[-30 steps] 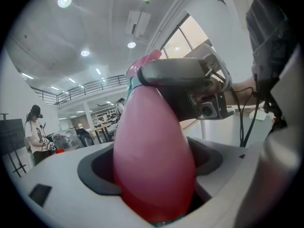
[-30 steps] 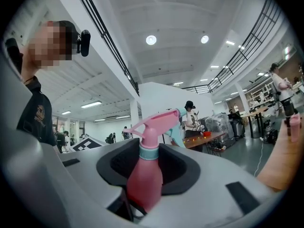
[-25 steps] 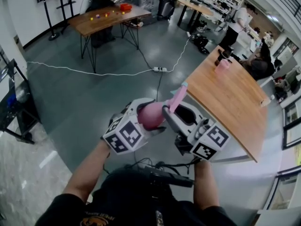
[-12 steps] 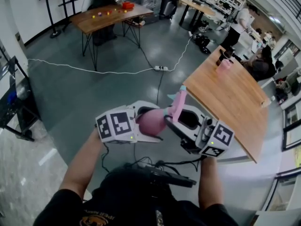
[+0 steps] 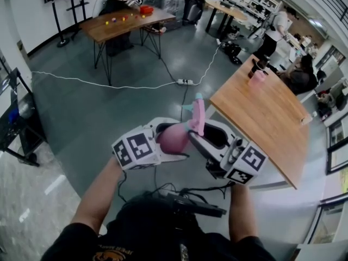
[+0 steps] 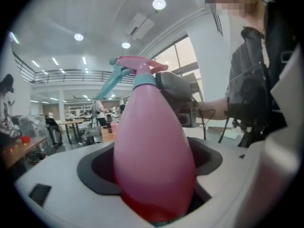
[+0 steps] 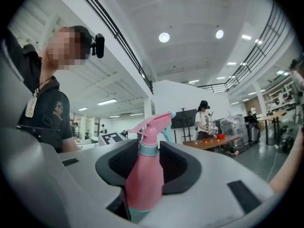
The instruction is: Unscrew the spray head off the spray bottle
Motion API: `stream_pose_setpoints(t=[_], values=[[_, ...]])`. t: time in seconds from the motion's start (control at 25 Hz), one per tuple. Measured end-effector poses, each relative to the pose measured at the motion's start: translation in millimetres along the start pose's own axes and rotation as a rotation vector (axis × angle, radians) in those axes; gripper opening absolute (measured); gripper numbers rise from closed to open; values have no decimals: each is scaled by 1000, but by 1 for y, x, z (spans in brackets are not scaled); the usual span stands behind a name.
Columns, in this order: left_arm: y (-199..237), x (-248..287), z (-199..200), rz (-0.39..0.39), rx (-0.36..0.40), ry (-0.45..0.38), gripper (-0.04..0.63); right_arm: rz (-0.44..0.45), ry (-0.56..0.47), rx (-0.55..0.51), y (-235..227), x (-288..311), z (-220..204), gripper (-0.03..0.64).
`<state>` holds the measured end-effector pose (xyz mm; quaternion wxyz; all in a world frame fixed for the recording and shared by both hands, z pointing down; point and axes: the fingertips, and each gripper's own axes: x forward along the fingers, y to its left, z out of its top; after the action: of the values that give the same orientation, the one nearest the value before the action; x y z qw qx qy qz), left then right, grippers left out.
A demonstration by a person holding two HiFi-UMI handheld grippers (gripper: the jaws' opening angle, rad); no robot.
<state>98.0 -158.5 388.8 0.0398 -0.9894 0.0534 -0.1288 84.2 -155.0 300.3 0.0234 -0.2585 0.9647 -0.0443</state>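
Note:
A pink spray bottle [image 5: 174, 138] is held up in the air in front of the person. My left gripper [image 5: 166, 141] is shut on its fat body [image 6: 153, 148], base toward the camera. The pink spray head [image 5: 199, 116] with its teal trigger [image 5: 188, 107] sticks up above. My right gripper [image 5: 196, 136] reaches in from the right; its jaws have just been opening. The teal collar [image 7: 147, 149] and neck stand between them, with a dark gap showing on each side. In the right gripper view my right gripper [image 7: 148, 172] frames the spray head [image 7: 154, 121].
A long wooden table [image 5: 261, 110] stands close on the right, with a pink bottle [image 5: 257, 75] at its far end. Another table [image 5: 125, 20] with small coloured objects stands far back. A white cable [image 5: 109, 83] crosses the grey floor. Several people are at the room's edges.
The spray head has swung from leaning right to nearly upright, its trigger now pointing left. The left gripper rolled, showing another face of its marker cube. The right gripper stays in place.

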Motion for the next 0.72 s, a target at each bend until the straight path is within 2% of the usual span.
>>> stream_pose_setpoints(t=[0.16, 0.48, 0.64, 0.72], values=[[26, -2, -5, 195, -25, 0, 425, -104, -47, 60, -14, 2, 2, 190], [49, 0, -15, 418, -20, 58, 425, -234, -45, 163, -28, 20, -1, 205], [51, 4, -20, 474, 16, 90, 425, -228, -45, 178, -28, 23, -4, 204], [50, 4, -20, 486, 33, 101, 425, -242, -37, 172, -28, 24, -6, 173]])
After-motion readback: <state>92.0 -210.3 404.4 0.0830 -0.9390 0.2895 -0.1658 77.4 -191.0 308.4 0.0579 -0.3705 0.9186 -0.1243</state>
